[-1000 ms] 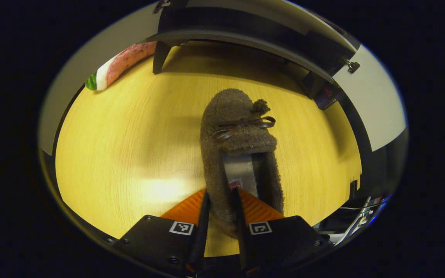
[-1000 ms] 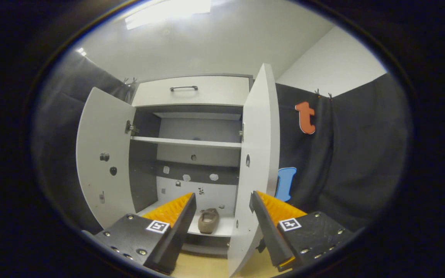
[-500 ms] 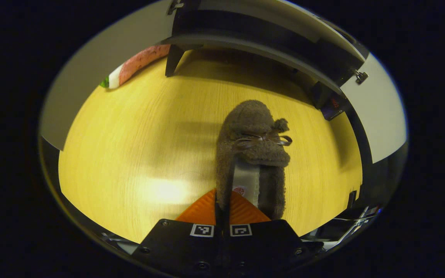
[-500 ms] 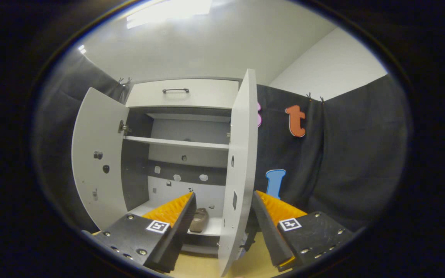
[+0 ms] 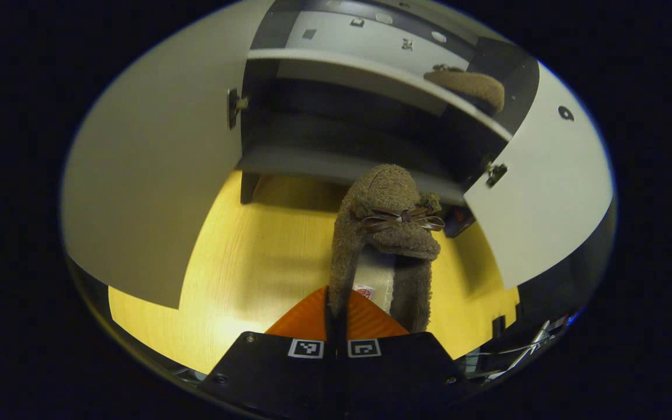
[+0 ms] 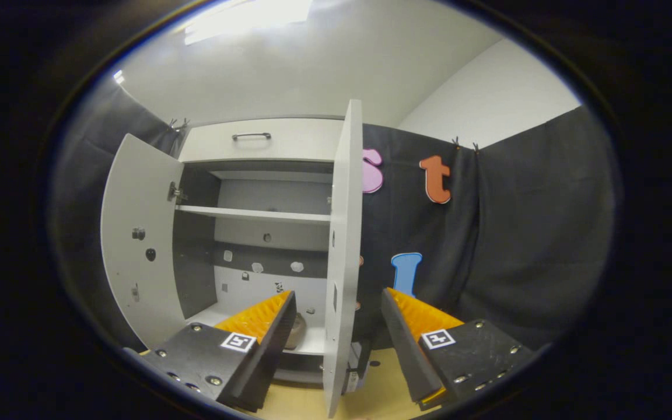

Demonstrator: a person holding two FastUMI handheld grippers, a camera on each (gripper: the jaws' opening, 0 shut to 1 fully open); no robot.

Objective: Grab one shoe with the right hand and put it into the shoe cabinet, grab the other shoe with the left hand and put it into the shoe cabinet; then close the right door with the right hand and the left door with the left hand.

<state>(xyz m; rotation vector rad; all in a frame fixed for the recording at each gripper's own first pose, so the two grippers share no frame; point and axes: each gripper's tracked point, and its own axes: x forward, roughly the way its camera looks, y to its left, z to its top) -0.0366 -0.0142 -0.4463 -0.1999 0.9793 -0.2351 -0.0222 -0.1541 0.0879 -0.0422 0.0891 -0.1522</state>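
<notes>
— Progress check: where are we?

— One fuzzy brown shoe (image 5: 467, 84) lies on the shoe cabinet (image 5: 371, 73) shelf. Our left gripper (image 5: 336, 318) is pinched tight on the second shoe's (image 5: 385, 227) collar, carried before the cabinet's open front. Our right gripper (image 6: 336, 326) gapes wide, empty, its fingers either side of the right door's (image 6: 342, 251) edge.

— Left?

— Shelve it, then we swing both flat white doors closed.

Floor: pale yellow wood-grain floor (image 5: 242, 262), a bright glare patch low on it.
Walls: black cloth booth wall (image 6: 522, 233) at right, plain white wall (image 6: 499, 99) rising above it.
Ceiling: white ceiling (image 6: 312, 64).
Light: bright rectangular ceiling light (image 6: 248, 11) glowing overhead.
</notes>
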